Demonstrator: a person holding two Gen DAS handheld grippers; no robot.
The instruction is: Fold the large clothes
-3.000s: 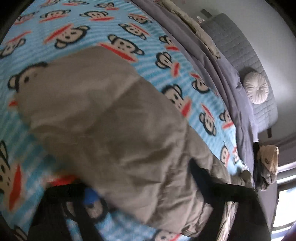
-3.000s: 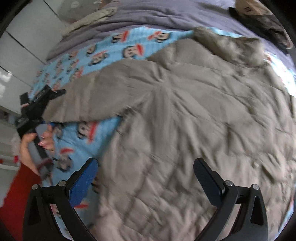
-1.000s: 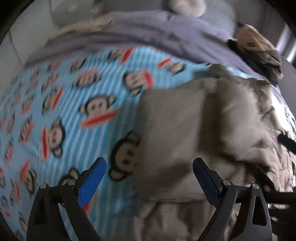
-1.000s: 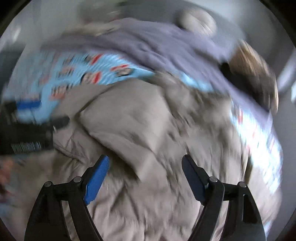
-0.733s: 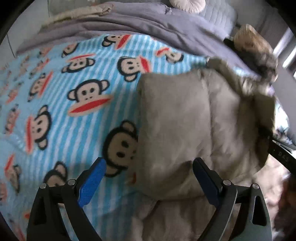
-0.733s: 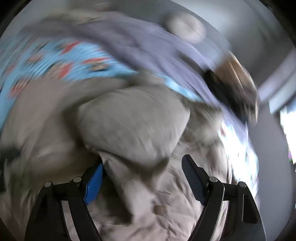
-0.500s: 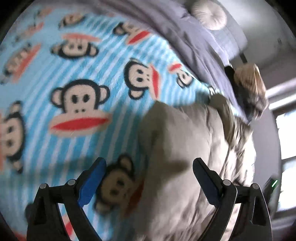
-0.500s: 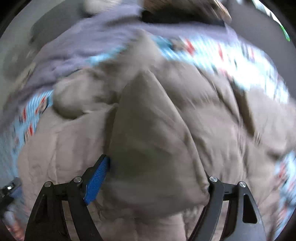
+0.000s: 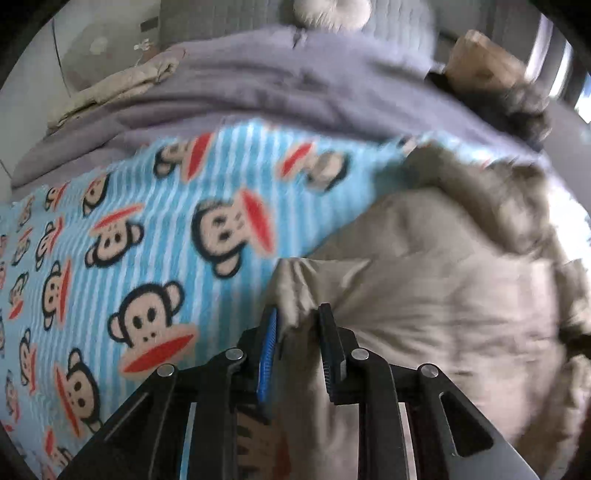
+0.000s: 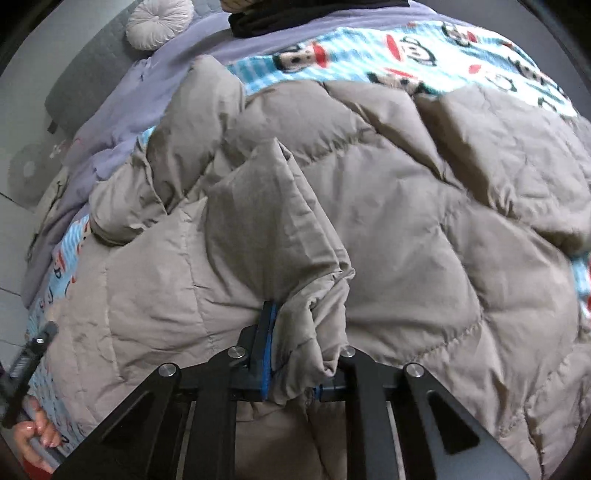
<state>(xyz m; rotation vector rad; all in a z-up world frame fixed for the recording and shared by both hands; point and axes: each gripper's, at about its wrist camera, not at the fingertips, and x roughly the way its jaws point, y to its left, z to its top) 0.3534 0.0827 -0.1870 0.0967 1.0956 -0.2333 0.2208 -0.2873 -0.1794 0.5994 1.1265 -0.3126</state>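
Left gripper (image 9: 297, 325): jaws nearly closed, pinching a fold at the near left edge of the taupe puffer coat (image 9: 436, 295); right gripper (image 10: 291, 332): jaws likewise drawn in, clamping a bunched ridge of the same coat (image 10: 369, 206). One coat only, spread rumpled over one blue striped monkey-print blanket (image 9: 122, 236), its fur-trimmed hood (image 9: 491, 192) lying far right. Beyond: one lilac duvet (image 9: 277, 81), one round white cushion (image 10: 159, 22); no legible writing.

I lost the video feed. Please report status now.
Left gripper shut on coat edge. Right gripper shut on a coat fold. Coat lies bunched on monkey blanket. Nothing in the way.
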